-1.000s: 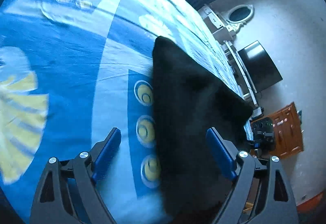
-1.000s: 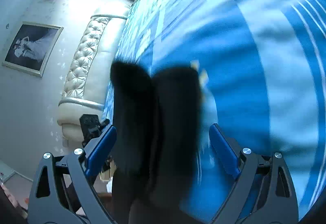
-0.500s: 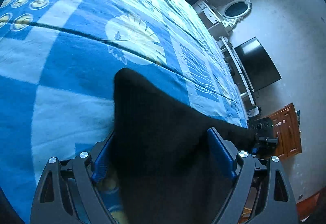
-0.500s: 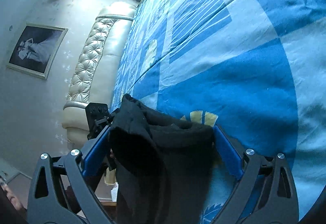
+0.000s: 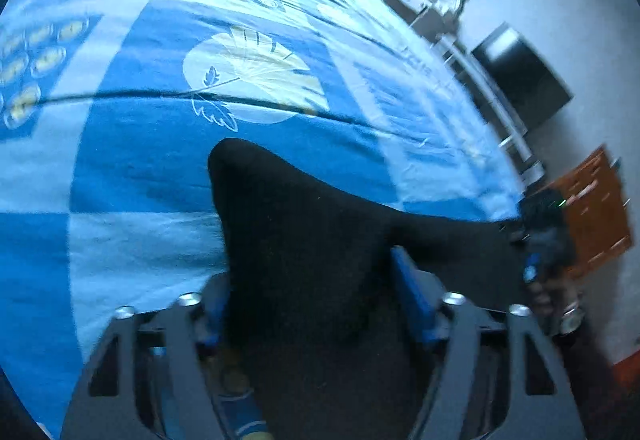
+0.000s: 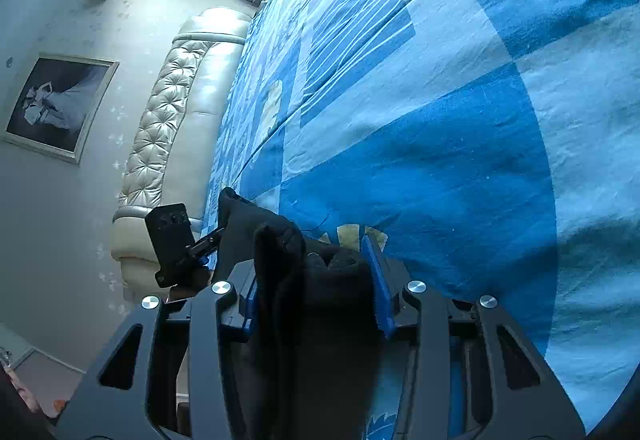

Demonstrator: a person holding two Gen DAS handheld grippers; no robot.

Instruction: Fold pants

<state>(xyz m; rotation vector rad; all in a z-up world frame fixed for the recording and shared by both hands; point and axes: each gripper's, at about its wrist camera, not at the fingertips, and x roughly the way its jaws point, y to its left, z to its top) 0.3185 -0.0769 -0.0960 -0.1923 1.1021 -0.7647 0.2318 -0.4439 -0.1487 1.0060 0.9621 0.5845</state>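
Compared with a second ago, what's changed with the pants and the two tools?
Both tools have closed in on the black pants: the right tool now pinches a bunched fold that a second ago hung loose between open fingers, and the left tool has narrowed around the cloth. The blue patterned bedspread stays spread out underneath.

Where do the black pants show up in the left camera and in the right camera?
Left wrist: pants lower centre, between the left tongs.
Right wrist: pants bottom centre, bunched in the right tongs.
Shared landmark: blue patterned bedspread.
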